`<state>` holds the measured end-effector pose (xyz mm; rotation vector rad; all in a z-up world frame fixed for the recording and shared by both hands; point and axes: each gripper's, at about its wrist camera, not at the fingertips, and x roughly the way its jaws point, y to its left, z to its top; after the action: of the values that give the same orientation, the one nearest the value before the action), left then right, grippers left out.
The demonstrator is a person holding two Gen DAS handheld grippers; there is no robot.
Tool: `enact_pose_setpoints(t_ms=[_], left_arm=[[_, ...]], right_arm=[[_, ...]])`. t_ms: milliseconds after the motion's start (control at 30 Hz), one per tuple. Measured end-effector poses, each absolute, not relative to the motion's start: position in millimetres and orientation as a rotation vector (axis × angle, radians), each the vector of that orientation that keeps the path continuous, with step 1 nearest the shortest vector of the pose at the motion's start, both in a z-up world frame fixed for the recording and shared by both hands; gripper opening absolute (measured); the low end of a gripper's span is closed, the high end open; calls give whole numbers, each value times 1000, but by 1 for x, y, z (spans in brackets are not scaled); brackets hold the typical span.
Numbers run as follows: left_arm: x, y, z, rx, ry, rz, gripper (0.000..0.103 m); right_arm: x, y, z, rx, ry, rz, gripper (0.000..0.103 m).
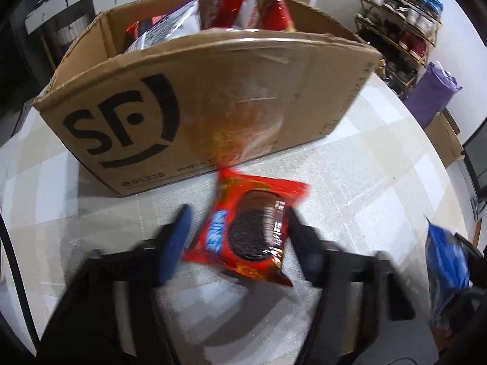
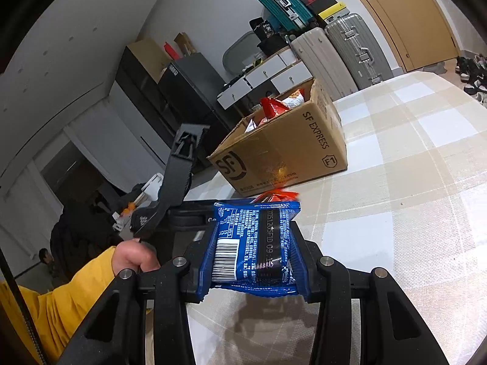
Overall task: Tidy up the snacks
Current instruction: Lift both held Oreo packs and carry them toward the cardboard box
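While the red cookie pack (image 1: 248, 231) is lying flat on the counter (image 1: 365, 188), it is being framed by the left hand-held gripper (image 1: 236, 234), whose jaws are standing apart with one finger on either side of the pack and, as far as the blurred left wrist view is showing, not yet pressing it. The pack's long axis is running roughly forward, away from the gripper and towards the cardboard box (image 1: 213, 103), slightly tilted to one side, so the fingers are being set across its narrow width; this is judged to be the relation on which a closing grasp is depending. The left gripper is being kept far nearer to this pack than the right one.

A blue cookie pack (image 2: 252, 249) is being held clamped in the right hand-held gripper (image 2: 249, 261), raised above the counter, its barcode side being turned to the camera. A corner of the red pack is just being seen beyond it in the right wrist view.

Just behind the red pack, the open box is standing on the counter, with several red and white snack bags (image 1: 240, 6) already being kept inside. Its near wall is judged to be the one obstacle, since either pack is having to be lifted over the rim. Suitcases (image 2: 334, 51) and a shoe rack (image 1: 401, 24) are standing well apart.
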<state>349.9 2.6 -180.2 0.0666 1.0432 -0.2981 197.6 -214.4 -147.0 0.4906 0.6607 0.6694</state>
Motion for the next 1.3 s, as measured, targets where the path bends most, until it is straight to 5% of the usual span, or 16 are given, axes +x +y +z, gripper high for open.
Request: enact_pose_setpoints(t_ms=[633, 1300], left_arm=[[256, 40, -124, -56, 946, -229, 42], [90, 33, -44, -55, 689, -204, 42]], right_arm=[[185, -211, -137, 454, 629, 656, 44], [95, -189, -34, 105, 517, 470, 44]])
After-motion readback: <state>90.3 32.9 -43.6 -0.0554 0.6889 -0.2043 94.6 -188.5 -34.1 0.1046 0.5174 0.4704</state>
